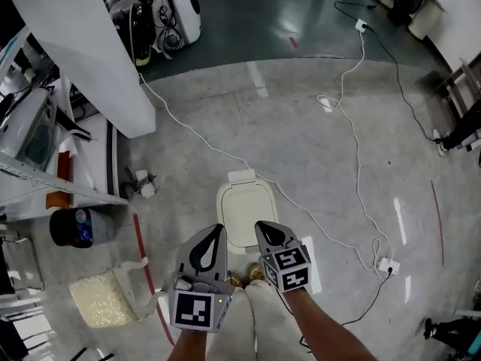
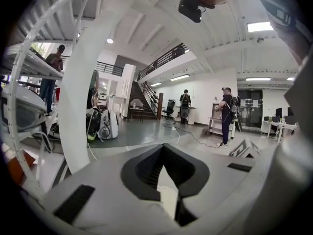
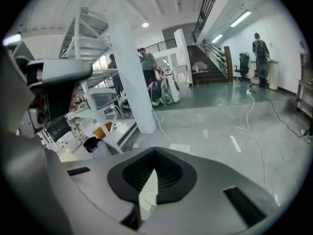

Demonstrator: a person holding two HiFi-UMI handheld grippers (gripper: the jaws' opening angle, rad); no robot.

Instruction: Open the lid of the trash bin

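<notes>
Trash bin (image 1: 242,215) – white, rounded-rectangular, standing on the grey floor (image 1: 316,164) well in from the far edge where it meets darker, glossy flooring. Its lid (image 1: 244,205) lies flat and closed. Left tongs (image 1: 219,232) – pressed together at the tips with nothing between them, held over the bin's near left corner; whether they touch it cannot be told. In the left gripper view the tips (image 2: 164,147) meet, with a pale sliver of the bin behind them. Right tongs (image 1: 260,227) – likewise closed and empty, over the bin's near right corner, just beside the left pair. White cable (image 1: 355,138) – trails across the floor to the right of the bin. White pillar (image 1: 90,51) and shelf rack (image 1: 45,179) – towards the floor's left edge. Black round container (image 1: 71,228) – at the foot of the rack.
</notes>
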